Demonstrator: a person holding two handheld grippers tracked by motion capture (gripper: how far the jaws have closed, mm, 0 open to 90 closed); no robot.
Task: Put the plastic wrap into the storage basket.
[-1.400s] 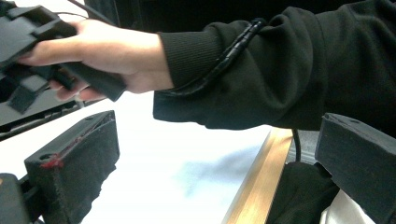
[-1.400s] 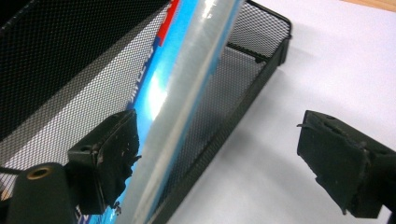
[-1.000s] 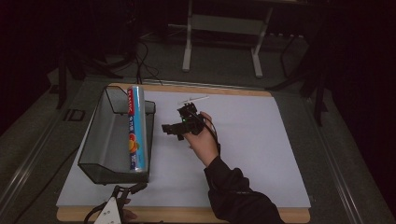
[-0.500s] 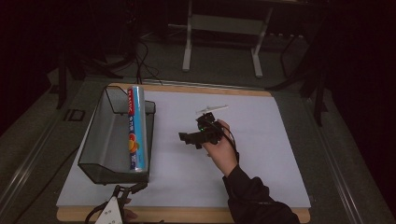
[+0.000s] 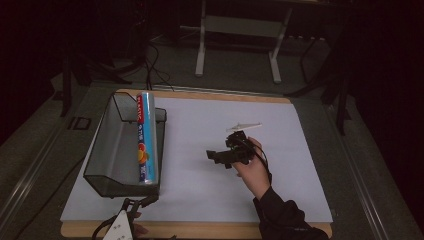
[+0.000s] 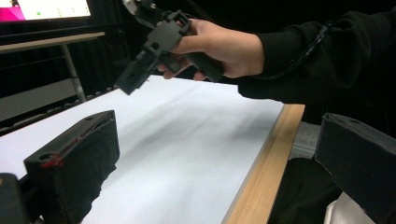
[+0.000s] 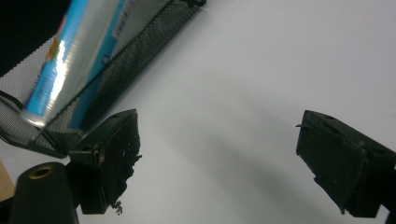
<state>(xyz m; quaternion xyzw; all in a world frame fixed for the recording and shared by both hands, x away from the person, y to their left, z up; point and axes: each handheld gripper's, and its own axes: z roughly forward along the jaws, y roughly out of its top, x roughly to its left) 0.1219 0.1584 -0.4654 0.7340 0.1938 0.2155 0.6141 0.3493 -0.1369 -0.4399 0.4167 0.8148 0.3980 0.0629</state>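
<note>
My right gripper (image 5: pixel 220 157) hangs above the middle of the white sheet (image 5: pixel 200 185) that covers the table, held in my right hand (image 5: pixel 254 167). Its jaws stand wide apart with nothing between them, only bare sheet below in the right gripper view. There is open white surface on every side of it: toward the near wooden edge (image 5: pixel 210 229), toward the right edge, and leftward as far as the basket.

The black mesh basket (image 5: pixel 107 150) sits on the left part of the sheet, its long sides running from near to far. In it lies a long blue roll of cling film (image 5: pixel 146 137), its long axis running the same way along the basket's right wall, the far end poking just past the far rim. In the right gripper view the roll (image 7: pixel 70 56) and basket wall (image 7: pixel 140 56) lie up and to the left of my jaws, well apart from them.

A small pale utensil (image 5: pixel 243 127) lies flat on the sheet just beyond my right gripper, its length running left to right; I cannot tell what it is.

My left gripper (image 5: pixel 120 225) sits low at the near edge of the table, close to the basket's near corner. Its jaws are also spread, empty, looking across the sheet toward my right hand (image 6: pixel 219 46).
</note>
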